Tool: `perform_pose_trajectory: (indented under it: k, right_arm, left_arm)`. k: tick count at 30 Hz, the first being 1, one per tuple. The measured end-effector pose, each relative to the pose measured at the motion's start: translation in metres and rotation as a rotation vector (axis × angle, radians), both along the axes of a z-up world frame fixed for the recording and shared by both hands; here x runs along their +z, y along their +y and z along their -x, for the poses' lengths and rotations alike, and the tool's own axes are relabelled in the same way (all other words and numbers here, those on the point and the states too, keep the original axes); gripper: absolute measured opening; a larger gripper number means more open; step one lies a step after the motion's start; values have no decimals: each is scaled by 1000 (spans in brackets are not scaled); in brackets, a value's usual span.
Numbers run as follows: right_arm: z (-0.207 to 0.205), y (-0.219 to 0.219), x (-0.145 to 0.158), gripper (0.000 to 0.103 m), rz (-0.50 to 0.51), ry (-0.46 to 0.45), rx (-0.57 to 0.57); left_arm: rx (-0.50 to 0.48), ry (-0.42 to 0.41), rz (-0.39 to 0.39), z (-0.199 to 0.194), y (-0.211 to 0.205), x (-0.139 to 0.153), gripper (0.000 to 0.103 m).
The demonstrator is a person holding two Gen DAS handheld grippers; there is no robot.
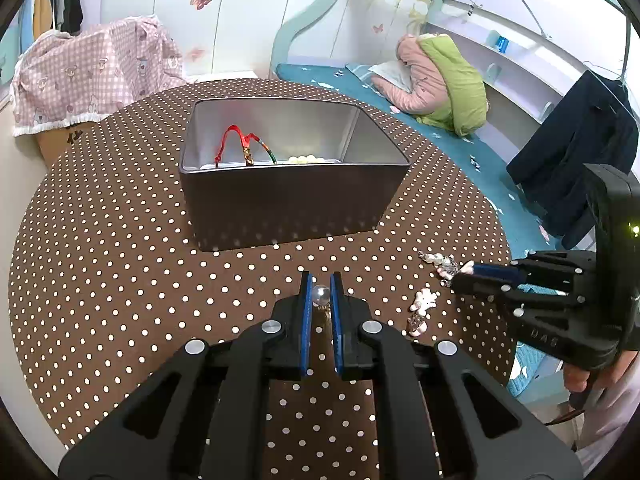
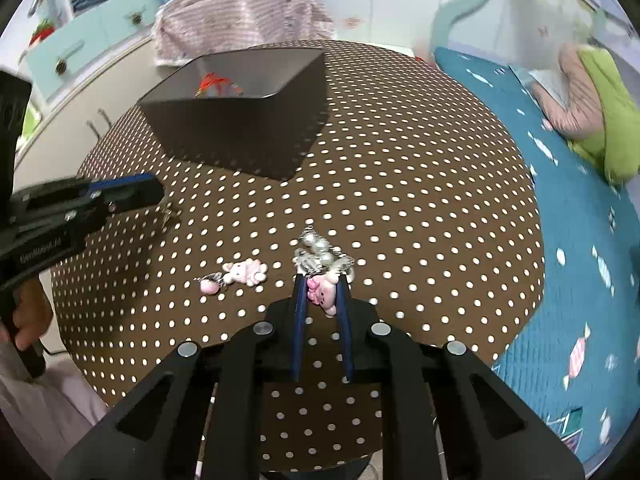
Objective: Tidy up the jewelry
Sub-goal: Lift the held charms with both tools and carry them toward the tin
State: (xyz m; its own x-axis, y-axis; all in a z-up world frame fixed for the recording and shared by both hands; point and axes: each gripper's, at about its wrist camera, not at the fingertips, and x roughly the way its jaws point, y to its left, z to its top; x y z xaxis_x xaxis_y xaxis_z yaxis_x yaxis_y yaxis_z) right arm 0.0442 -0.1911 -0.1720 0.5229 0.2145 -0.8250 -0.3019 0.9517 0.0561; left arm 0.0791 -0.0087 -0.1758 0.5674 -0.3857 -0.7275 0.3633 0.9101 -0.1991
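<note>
A dark rectangular box with a silvery inside stands open toward the far side of the table. A red cord bracelet and pale beads lie in it. Near the front edge, a clear bead sits on the cloth. To its right lie a pink charm and a pearl-and-pink charm, just apart.
</note>
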Motion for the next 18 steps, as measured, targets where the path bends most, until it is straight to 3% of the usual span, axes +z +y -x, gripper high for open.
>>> perform_pose_trajectory:
  k: [13, 15, 18]
  right_arm:
    - [12, -7, 70, 13, -65, -189, -2]
    - [9, -8, 81, 13, -107, -210, 19]
    - [7, 0, 88, 14, -84, -240, 62]
  left_arm:
    - [13, -49, 14, 1, 8, 18, 9]
    - [18, -57, 17, 1, 10, 21, 9]
    - [23, -72, 22, 1, 12, 27, 9]
